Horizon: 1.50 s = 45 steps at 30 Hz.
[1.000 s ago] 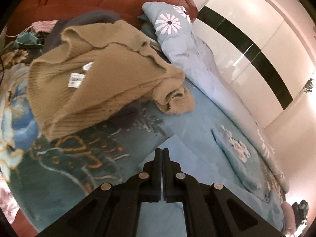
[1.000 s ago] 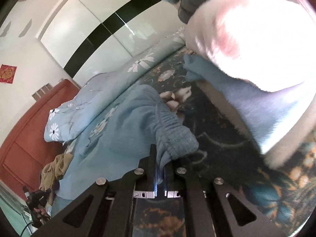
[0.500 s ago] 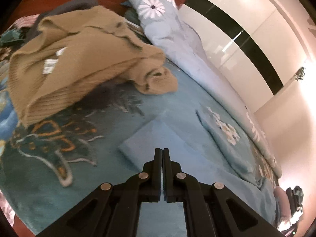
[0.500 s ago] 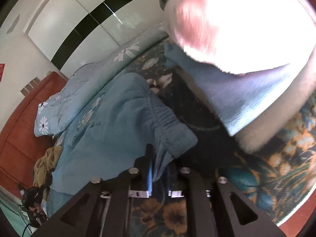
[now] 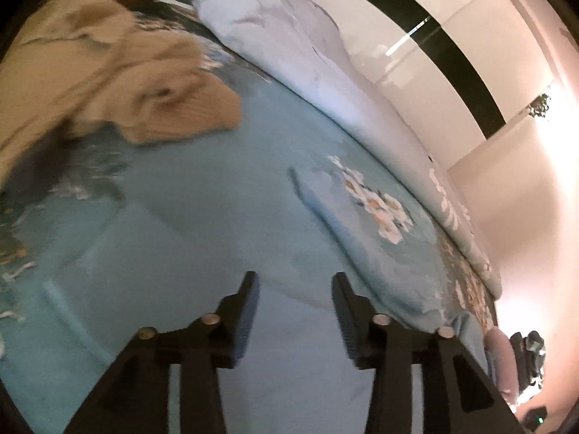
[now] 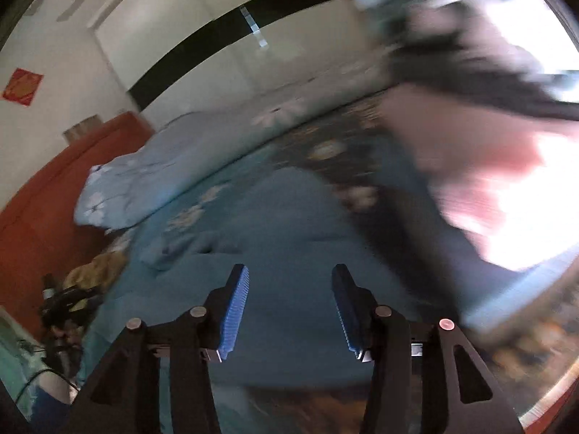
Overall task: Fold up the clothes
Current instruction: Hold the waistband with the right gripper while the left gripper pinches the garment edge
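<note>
Light blue trousers (image 5: 224,253) lie spread flat on the bed; they also show in the right wrist view (image 6: 289,238). My left gripper (image 5: 295,293) is open and empty just above the blue cloth. My right gripper (image 6: 289,285) is open and empty above the same cloth, its blue pads (image 6: 235,311) bare. A tan knitted sweater (image 5: 108,79) lies crumpled at the upper left of the left wrist view. It shows small in the right wrist view (image 6: 97,267), at the left.
A pale blue floral duvet (image 5: 325,65) runs along the far side of the bed. A red headboard (image 6: 47,199) stands at the left. A pink and grey pile of clothes (image 6: 488,152), blurred, fills the right. A white wardrobe (image 5: 452,54) stands behind.
Both grippers have opened. The right gripper has let go of the trousers' waistband, which now lies flat. Both cameras have swung, and the sweater has shifted to the upper left.
</note>
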Each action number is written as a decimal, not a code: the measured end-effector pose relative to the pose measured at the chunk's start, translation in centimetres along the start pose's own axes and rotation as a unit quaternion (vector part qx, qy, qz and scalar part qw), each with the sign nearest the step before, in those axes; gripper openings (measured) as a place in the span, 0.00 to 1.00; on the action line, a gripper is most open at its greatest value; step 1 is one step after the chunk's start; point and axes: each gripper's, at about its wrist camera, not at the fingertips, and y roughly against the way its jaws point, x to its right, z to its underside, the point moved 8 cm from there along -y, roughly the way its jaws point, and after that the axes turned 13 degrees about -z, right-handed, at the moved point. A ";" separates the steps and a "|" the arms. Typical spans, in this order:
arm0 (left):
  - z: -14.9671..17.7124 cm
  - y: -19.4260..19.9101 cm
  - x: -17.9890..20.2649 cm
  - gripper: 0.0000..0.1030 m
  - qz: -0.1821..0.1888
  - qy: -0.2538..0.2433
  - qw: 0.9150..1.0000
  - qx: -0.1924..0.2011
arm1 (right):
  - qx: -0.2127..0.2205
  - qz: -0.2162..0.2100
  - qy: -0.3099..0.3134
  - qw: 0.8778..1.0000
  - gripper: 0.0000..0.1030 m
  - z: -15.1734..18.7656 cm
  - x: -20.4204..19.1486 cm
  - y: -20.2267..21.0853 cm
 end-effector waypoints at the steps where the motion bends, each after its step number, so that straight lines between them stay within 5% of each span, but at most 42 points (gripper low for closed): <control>1: -0.3 -0.5 0.7 0.52 0.001 -0.001 1.000 -0.005 | -0.005 -0.014 -0.005 1.000 0.48 -0.3 -0.1 -1.7; 6: -2.2 -3.0 3.3 0.59 0.008 0.006 1.000 -0.027 | -0.020 -0.030 -0.038 0.999 0.48 -0.8 1.4 -7.4; 17: -4.6 -10.9 7.7 0.58 0.004 0.011 0.998 -0.057 | -0.015 -0.033 -0.062 0.997 0.48 0.8 3.2 -8.3; 19: -4.8 -11.2 7.9 0.43 -0.002 0.012 0.999 -0.042 | -0.015 -0.032 -0.061 0.998 0.48 0.8 3.3 -8.4; 20: -4.9 -11.4 8.0 0.17 -0.007 0.012 0.999 -0.036 | -0.015 -0.031 -0.061 0.998 0.48 0.9 3.3 -8.4; 21: -5.0 -11.6 8.0 0.05 -0.014 0.011 0.999 -0.032 | -0.015 -0.031 -0.061 0.998 0.48 0.9 3.4 -8.4; 30: -11.1 -7.2 8.9 0.05 0.016 0.039 0.998 0.050 | -0.012 -0.041 -0.069 0.997 0.48 0.9 3.6 -8.3; 34: -15.1 -4.3 8.3 0.05 -0.002 0.041 0.995 0.093 | -0.013 -0.040 -0.069 0.997 0.48 1.0 3.5 -8.4; 40: -15.8 -7.5 7.0 0.05 -0.072 -0.005 0.996 0.056 | -0.018 -0.039 -0.065 0.997 0.48 1.0 3.4 -8.6; 44: -15.1 -9.2 5.4 0.11 -0.037 0.020 0.998 0.038 | -0.019 -0.036 -0.064 0.997 0.48 1.0 3.4 -8.6; 45: -15.1 -9.2 4.8 0.23 -0.026 0.032 0.998 0.039 | -0.019 -0.035 -0.064 0.997 0.48 1.0 3.4 -8.7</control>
